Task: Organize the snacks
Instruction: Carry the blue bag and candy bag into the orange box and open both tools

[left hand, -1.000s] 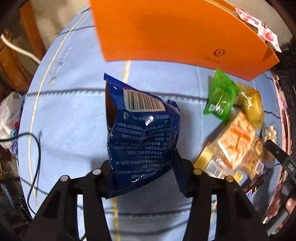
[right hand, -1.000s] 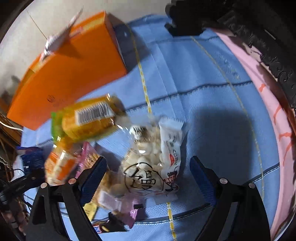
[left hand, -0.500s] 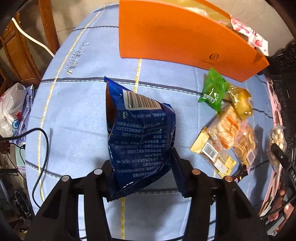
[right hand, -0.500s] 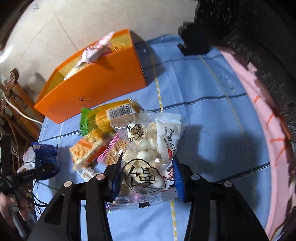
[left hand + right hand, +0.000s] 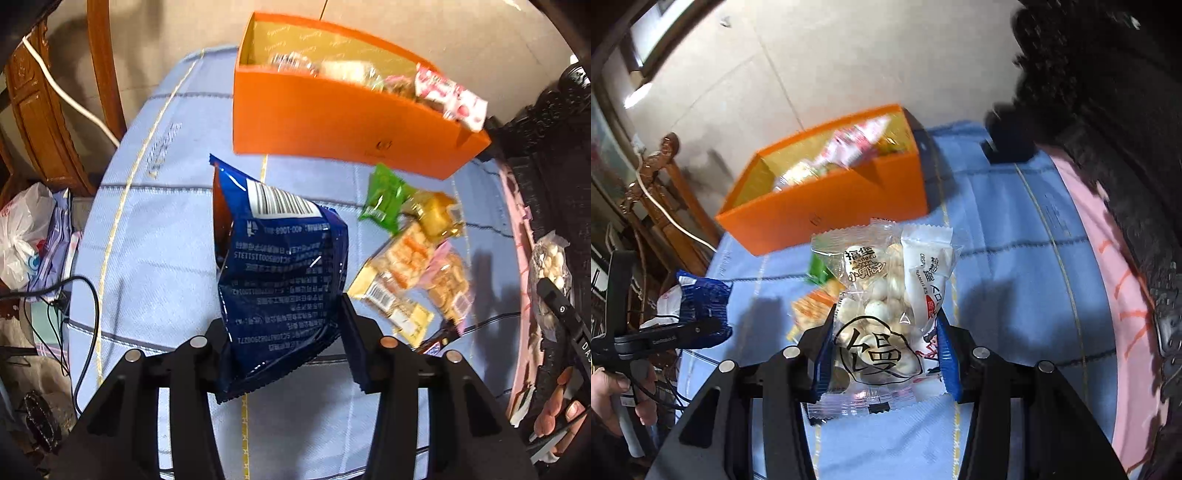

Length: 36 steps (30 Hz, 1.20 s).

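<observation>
Your left hand-held gripper (image 5: 284, 347) is clamped on the lower part of a blue snack bag (image 5: 280, 273), which stands up between the pads with its barcode end pointing away from you. Your right hand-held gripper (image 5: 882, 358) is closed on a clear packet of small white puffs (image 5: 882, 306), gripped near its bottom seam, long axis likewise running forward along the fingers. That gripper's jaws drew in within the last second and now press the packet from both sides; the left has narrowed slightly on the bag.

Both packets are clear of the blue tablecloth (image 5: 155, 236). The relation that matters is to the orange box (image 5: 332, 122): it sits at the far edge of the tabletop, straight ahead of both grippers, open side up, its long axis running across your view. Several wrappers already lie in it, crowded toward its right end in the left wrist view; the left end looks emptier. Your left gripper seems nearer that emptier end, so the blue bag probably goes there.

Near the right edge a green packet (image 5: 384, 199), a yellow packet (image 5: 436, 214) and two cracker packs (image 5: 402, 266) lie close together on the cloth, just in front of the box. The cloth to their left is bare, so you have room to carry both loads forward over the near wall.
</observation>
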### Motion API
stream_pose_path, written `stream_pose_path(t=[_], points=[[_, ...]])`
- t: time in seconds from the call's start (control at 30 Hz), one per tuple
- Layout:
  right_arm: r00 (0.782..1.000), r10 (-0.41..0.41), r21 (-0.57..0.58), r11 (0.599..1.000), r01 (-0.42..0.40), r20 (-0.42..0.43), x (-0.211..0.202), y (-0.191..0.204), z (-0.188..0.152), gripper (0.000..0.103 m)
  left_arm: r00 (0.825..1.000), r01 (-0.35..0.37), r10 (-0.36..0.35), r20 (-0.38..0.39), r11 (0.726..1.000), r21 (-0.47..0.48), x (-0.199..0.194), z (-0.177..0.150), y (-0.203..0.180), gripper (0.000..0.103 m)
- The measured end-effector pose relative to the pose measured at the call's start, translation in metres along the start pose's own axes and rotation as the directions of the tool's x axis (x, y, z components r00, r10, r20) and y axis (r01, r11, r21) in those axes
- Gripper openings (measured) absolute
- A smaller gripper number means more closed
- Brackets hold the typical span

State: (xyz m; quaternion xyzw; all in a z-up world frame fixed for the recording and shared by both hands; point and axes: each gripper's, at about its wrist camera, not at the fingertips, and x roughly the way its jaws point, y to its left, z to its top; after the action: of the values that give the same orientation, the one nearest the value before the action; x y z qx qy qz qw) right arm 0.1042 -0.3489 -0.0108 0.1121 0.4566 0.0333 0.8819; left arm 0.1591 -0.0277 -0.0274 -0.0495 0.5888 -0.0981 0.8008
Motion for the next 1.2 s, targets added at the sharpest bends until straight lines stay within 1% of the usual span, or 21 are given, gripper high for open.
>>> stream_pose_path(t=[0.2,0.37,0.57,0.7,0.73,0.83,0.97,1.07,1.2], points=[[0.997,0.041,-0.050,0.998,-0.038,0.063,-0.013,0.022,0.029,0.048,0.997,0.030,-0.031,0.073,0.999,0.013,-0.029,0.026,-0.007,0.046],[0.992,0.064,-0.087,0.995,-0.055,0.110,-0.012,0.037,0.061,0.048,0.991,0.048,-0.051,0.121,0.999,0.026,-0.046,0.054,-0.014,0.046],[0.987,0.071,-0.129,0.990,-0.052,0.144,0.003,0.052,0.101,0.048,0.982,0.051,-0.061,0.179,0.997,0.060,-0.056,0.102,-0.027,0.046],[0.982,0.071,-0.148,0.988,-0.045,0.175,0.017,0.061,0.133,0.048,0.978,0.047,-0.060,0.199,0.996,0.070,-0.054,0.133,-0.034,0.046],[0.982,0.069,-0.149,0.988,-0.043,0.178,0.020,0.062,0.139,0.048,0.979,0.046,-0.059,0.195,0.996,0.071,-0.050,0.144,-0.036,0.046],[0.982,0.058,-0.141,0.989,-0.033,0.180,0.035,0.062,0.158,0.048,0.980,0.039,-0.053,0.194,0.997,0.073,-0.042,0.161,-0.038,0.046],[0.985,0.055,-0.125,0.992,-0.035,0.161,0.056,0.061,0.176,0.048,0.983,0.032,-0.044,0.178,0.997,0.070,-0.026,0.181,-0.040,0.046],[0.988,0.047,-0.135,0.990,-0.027,0.148,0.071,0.065,0.183,0.048,0.984,0.033,-0.043,0.171,0.998,0.059,-0.016,0.192,-0.038,0.046],[0.991,0.042,-0.133,0.991,-0.024,0.131,0.090,0.072,0.193,0.048,0.987,0.024,-0.028,0.155,0.999,0.027,0.000,0.204,-0.033,0.048]])
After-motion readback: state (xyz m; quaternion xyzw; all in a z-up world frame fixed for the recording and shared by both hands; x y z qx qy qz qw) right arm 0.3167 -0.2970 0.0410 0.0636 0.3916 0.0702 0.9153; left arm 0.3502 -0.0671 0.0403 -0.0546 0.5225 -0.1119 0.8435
